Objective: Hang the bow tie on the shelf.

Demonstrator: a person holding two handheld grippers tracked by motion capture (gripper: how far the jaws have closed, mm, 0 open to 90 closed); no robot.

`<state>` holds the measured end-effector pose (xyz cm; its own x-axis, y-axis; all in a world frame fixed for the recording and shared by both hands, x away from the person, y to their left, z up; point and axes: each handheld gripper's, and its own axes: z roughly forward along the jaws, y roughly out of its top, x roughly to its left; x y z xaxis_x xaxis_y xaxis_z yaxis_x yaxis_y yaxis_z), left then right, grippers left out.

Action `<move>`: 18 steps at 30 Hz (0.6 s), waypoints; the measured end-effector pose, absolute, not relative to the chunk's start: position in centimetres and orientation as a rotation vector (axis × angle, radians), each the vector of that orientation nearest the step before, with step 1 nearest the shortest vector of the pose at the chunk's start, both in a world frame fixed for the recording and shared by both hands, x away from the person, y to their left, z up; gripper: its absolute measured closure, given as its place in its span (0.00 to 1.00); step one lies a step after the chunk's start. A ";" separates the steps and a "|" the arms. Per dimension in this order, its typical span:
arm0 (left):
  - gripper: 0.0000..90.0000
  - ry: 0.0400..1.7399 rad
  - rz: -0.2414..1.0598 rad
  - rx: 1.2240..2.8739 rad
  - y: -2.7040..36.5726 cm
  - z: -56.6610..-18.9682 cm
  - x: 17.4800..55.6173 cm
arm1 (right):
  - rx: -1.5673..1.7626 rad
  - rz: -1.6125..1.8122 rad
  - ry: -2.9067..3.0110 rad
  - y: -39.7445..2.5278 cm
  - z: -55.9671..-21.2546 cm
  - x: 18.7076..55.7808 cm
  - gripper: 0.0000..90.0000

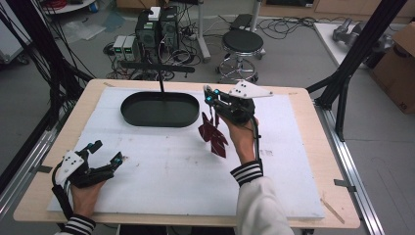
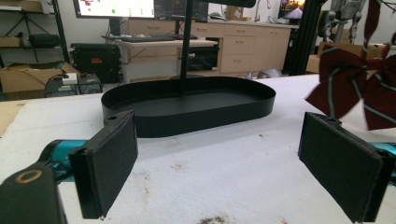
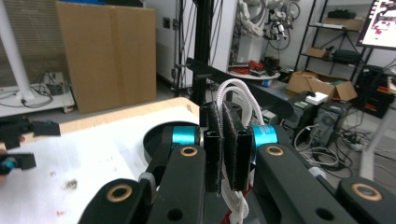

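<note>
The right hand-held gripper [image 1: 214,98] pinches the bow's white loop [image 3: 232,93]; hook it carefully on the stand's bar [image 1: 157,66]. The left hand-held gripper [image 1: 105,154] rests spread.

1. The tray [image 1: 159,109] sits on the mat [image 1: 161,171] toward the table's far side, left of centre
2. A post [image 1: 161,83] stands in the tray (a crossbar [image 1: 156,65] tops it)
3. The right gripper [image 1: 215,100] is raised just right of the tray, with the bow [image 1: 213,134] hanging below it
4. The left gripper [image 1: 105,152] lies near the mat's near-left corner, well apart from the tray
5. A stool [image 1: 242,46] and 2 computer towers [image 1: 157,27] stand on the floor behind the table [image 1: 313,147]
</note>
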<state>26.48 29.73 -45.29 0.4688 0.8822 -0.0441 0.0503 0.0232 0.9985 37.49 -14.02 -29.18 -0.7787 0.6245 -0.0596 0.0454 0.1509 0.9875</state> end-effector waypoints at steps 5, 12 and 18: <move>0.14 0.888 0.794 1.409 29.8 -45.3 26.5 | 0.619 1.706 1.984 -12.7 -28.6 38.7 0.97; 0.14 0.887 0.794 1.405 29.8 -45.3 26.5 | 0.626 1.756 1.994 -11.0 -28.1 40.3 0.97; 0.14 0.886 0.794 1.404 29.8 -45.3 26.5 | 0.622 1.767 1.998 -9.8 -27.7 41.5 0.97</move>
